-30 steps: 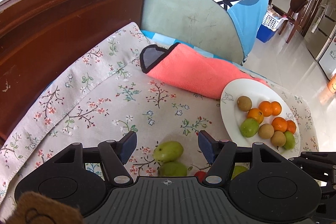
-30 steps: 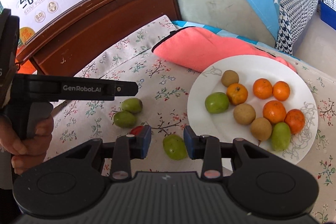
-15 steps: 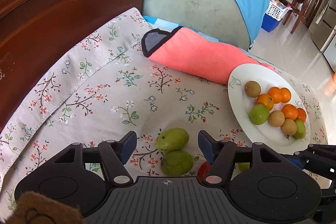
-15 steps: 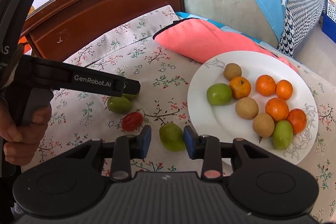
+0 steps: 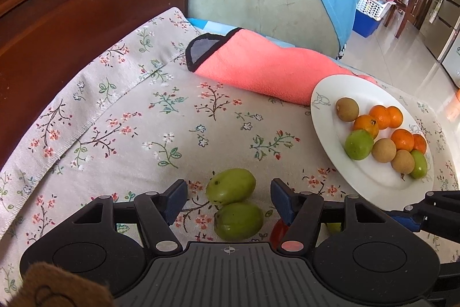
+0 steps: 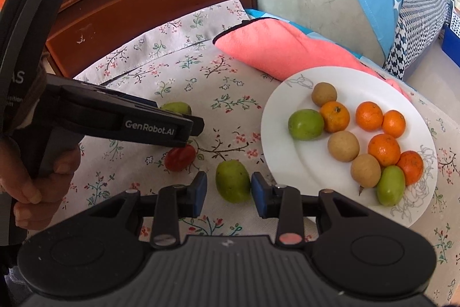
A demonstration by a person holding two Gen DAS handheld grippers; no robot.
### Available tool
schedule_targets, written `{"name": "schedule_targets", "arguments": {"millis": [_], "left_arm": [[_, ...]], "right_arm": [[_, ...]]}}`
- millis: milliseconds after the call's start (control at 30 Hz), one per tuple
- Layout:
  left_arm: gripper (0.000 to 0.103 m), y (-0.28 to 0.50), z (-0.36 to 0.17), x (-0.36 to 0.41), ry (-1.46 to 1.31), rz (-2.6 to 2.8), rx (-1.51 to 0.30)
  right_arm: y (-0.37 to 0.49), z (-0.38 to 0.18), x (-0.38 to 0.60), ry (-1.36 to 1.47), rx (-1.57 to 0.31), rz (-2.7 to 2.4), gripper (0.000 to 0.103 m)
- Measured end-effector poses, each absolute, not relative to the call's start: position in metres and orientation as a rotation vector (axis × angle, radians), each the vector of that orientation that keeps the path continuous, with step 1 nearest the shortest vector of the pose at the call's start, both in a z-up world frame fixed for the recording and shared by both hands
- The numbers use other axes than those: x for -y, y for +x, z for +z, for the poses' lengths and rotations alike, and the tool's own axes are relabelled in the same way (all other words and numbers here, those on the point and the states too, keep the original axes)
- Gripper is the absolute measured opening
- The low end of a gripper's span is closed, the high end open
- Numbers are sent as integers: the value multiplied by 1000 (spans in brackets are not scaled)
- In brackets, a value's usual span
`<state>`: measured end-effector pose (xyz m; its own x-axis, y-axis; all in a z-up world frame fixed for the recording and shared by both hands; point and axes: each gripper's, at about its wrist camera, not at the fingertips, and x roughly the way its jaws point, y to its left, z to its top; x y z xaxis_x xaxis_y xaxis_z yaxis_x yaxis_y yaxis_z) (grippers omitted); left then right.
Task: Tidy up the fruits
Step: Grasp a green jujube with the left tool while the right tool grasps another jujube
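My right gripper (image 6: 229,190): jaws narrow, straddling lone oval green fruit (image 6: 233,181) on floral cloth (image 6: 178,62), no clear pinch. My left gripper (image 5: 229,199): jaws just closing, half open, around two touching green fruits (image 5: 231,186), not gripping. Round white plate (image 6: 290,163) w/ fruit just right.

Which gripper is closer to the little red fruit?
Left. The left gripper has its tip right above the little red fruit; the right gripper sits further off, straddling a green fruit beside it.
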<state>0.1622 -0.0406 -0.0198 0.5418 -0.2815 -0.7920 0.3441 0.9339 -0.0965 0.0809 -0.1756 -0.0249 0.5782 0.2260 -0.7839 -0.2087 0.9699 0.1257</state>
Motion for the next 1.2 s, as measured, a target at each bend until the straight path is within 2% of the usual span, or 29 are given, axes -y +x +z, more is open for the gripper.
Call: {"name": "schedule_targets", "arguments": {"millis": [33, 100, 267, 467, 567, 667, 733, 800, 1200], "left_arm": [[60, 162, -20, 40, 75, -366, -923], [48, 161, -20, 41, 91, -361, -913], [42, 160, -20, 43, 110, -358, -903], [43, 157, -22, 47, 142, -355, -894], [49, 154, -23, 51, 170, -355, -888], [50, 151, -24, 53, 180, -355, -874], [46, 150, -23, 54, 186, -367, -867], [33, 148, -22, 56, 191, -381, -860], [33, 150, -14, 54, 146, -379, -852]], "right_arm": [[81, -26, 175, 17, -925, 253, 35], [82, -29, 173, 9, -932, 249, 35], [82, -29, 172, 13, -930, 253, 33], [82, -30, 171, 12, -933, 248, 33], [83, -31, 172, 16, -931, 244, 33], [83, -31, 172, 9, -926, 239, 33], [83, -31, 171, 7, -923, 240, 34], [83, -30, 170, 1, -918, 242, 27], [83, -18, 176, 7, -869, 214, 27]]}}
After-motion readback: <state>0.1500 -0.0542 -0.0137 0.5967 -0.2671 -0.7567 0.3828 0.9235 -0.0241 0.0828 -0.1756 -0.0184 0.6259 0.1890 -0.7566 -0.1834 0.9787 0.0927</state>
